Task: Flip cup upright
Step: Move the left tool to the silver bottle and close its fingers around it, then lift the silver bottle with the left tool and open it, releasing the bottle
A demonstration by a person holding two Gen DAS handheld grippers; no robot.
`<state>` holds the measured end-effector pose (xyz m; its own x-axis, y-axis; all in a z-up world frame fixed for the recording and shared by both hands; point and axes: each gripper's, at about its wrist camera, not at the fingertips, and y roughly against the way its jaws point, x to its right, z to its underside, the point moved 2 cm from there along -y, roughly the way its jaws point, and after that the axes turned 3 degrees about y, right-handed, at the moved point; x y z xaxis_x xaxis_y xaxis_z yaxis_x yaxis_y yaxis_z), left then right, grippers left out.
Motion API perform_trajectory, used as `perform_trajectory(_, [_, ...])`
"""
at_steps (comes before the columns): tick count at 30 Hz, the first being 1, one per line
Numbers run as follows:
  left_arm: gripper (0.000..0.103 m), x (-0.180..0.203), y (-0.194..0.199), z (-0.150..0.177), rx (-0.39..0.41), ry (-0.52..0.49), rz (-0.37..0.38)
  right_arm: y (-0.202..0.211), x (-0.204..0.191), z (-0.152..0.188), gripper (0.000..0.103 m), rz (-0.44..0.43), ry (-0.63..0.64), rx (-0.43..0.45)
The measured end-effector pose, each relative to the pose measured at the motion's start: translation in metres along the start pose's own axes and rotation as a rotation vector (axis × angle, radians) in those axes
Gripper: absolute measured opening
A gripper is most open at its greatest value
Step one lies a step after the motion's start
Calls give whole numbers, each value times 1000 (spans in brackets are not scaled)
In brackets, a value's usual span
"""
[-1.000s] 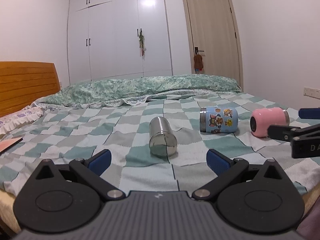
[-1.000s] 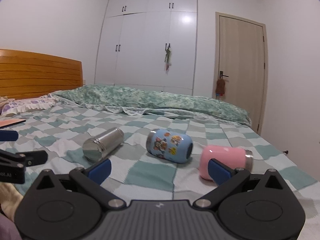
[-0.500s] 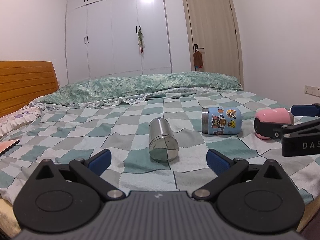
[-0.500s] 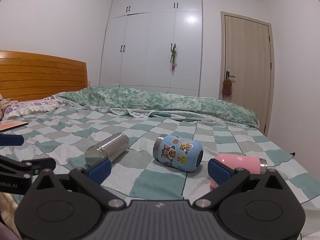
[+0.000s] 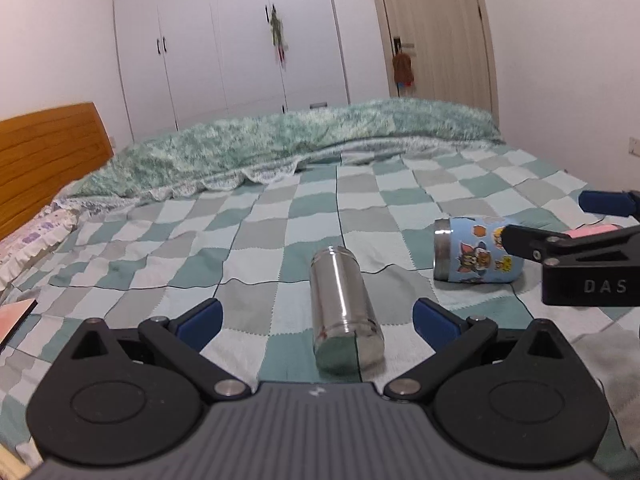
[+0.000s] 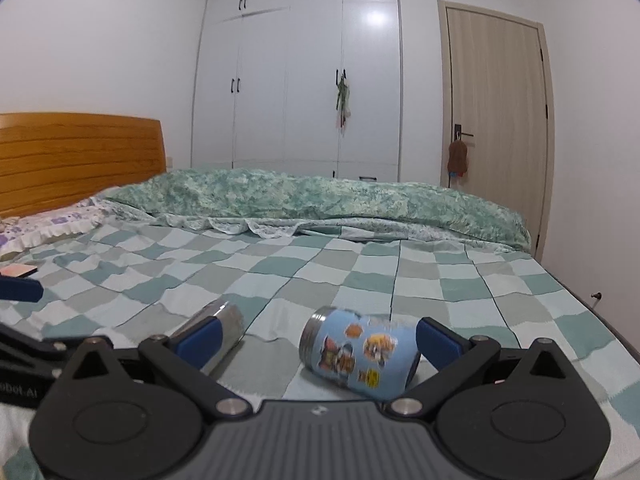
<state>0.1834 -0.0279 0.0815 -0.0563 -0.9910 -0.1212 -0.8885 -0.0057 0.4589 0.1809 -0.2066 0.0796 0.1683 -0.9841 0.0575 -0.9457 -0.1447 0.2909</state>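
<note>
Three cups lie on their sides on the checked bedspread. A steel cup (image 5: 344, 312) lies between the fingers of my open left gripper (image 5: 318, 314), its base toward the camera. A blue cartoon-sticker cup (image 6: 358, 358) lies between the fingers of my open right gripper (image 6: 320, 338); it also shows in the left wrist view (image 5: 476, 256). The steel cup shows in the right wrist view (image 6: 218, 330), partly behind the left finger. A pink cup (image 5: 592, 231) is mostly hidden behind the right gripper's body (image 5: 588, 276). Both grippers are empty.
A rumpled green quilt (image 6: 320, 204) lies across the far side of the bed. A wooden headboard (image 6: 76, 156) and a pillow (image 6: 44, 228) are at the left. A pink book (image 5: 14, 316) lies near the left edge. White wardrobes and a door stand behind.
Both grippers have moved forward and lower toward the cups. The steel cup now sits between the left fingers and the blue cup between the right fingers. The right gripper now hides the pink cup.
</note>
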Motion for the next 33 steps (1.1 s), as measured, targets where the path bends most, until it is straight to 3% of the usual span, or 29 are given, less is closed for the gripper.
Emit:
perform_trajectory(5, [103,4,-42,-18,-113,-7,-28,-43,8,-15,103,5,-25,-58])
perform_trajectory(12, [103,8,-97,-28,-225,9,-55,-80,30,0,103,22,-81,-98])
perform_trajectory(23, [98,15,-156,-13,-375,45,-41,-104,26,18,103,-36,-41,-162])
perform_trajectory(26, [92,17,-168,-6,-413,52,-37,-106,23,19,103,-47,-30,-171])
perform_trajectory(27, [83,17,-171,-3,-428,59,-34,-106,22,19,103,-45,-27,-171])
perform_trajectory(28, [68,17,-175,-1,-444,67,-28,-106,22,19,103,-46,-25,-171])
perform_trajectory(29, [64,16,-179,2,-469,85,-11,-106,21,18,103,-49,-25,-170])
perform_trajectory(33, [64,12,-176,5,-462,116,-3,-104,21,18,103,-48,-19,-166])
